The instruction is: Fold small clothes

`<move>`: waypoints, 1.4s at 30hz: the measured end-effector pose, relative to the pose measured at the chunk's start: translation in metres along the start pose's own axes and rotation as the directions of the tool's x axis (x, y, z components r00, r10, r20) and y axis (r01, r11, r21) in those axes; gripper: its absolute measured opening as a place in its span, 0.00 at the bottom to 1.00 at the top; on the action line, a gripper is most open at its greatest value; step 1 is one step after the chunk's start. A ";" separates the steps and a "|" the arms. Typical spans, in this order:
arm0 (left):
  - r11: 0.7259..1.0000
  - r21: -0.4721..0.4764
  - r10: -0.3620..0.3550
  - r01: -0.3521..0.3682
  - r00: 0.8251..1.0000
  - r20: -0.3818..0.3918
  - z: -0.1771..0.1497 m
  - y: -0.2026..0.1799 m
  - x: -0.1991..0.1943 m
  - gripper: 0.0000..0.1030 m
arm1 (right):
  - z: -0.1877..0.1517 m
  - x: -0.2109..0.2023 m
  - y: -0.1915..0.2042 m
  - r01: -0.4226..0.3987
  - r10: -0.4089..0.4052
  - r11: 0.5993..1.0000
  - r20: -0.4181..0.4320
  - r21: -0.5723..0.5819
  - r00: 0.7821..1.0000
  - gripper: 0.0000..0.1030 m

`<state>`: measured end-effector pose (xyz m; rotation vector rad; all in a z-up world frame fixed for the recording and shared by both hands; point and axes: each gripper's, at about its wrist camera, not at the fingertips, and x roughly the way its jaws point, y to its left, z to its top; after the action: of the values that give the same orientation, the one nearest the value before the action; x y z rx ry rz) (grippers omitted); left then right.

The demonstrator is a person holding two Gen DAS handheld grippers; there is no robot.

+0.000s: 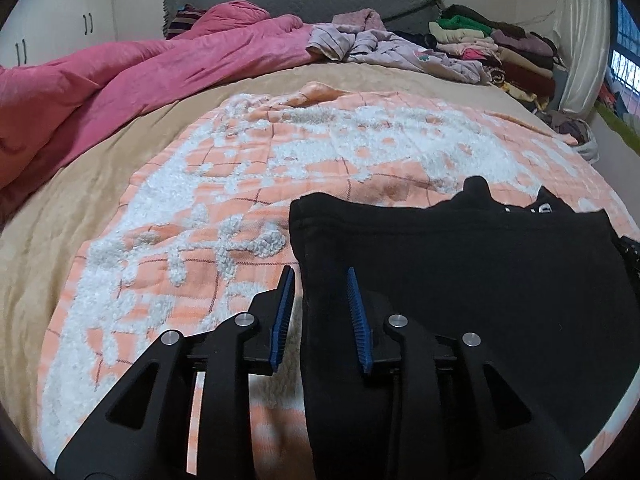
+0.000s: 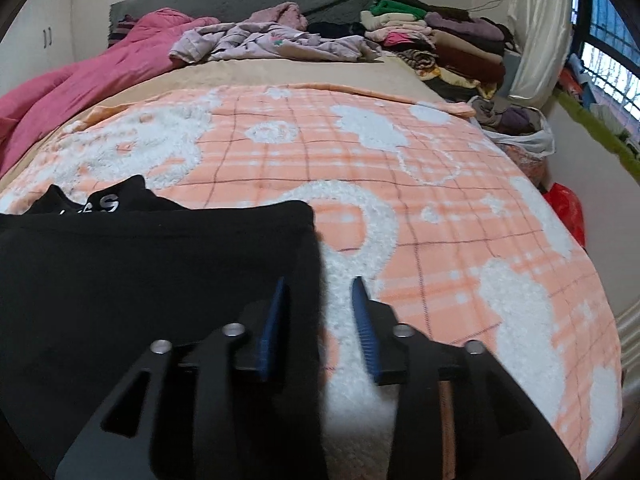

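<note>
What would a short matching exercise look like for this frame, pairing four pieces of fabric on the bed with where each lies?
Things:
1. black garment
2. pink quilt
3. orange checked blanket
4. stack of folded clothes

Places:
A. bunched along the left side of the bed
B. spread flat over the middle of the bed
C. piled at the far right, near the headboard
D. lying on the blanket, its side edges between the claws' open fingers

Pairs: 1-D, 2-A, 3-B, 4-C

Black garment, orange-and-white checked blanket
</note>
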<state>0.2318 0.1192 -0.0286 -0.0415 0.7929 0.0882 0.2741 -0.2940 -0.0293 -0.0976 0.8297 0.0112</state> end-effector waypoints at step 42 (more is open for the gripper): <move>0.999 0.018 -0.030 0.031 0.998 -0.060 -0.053 -0.008 -0.064 0.59 | -0.083 -0.093 0.077 -0.220 0.220 0.974 -0.019 -0.053 0.975 0.78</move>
<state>0.1503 0.1037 -0.0203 -0.0390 0.8530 0.0508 0.1466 -0.2228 -0.0233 -0.0569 0.8501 0.2424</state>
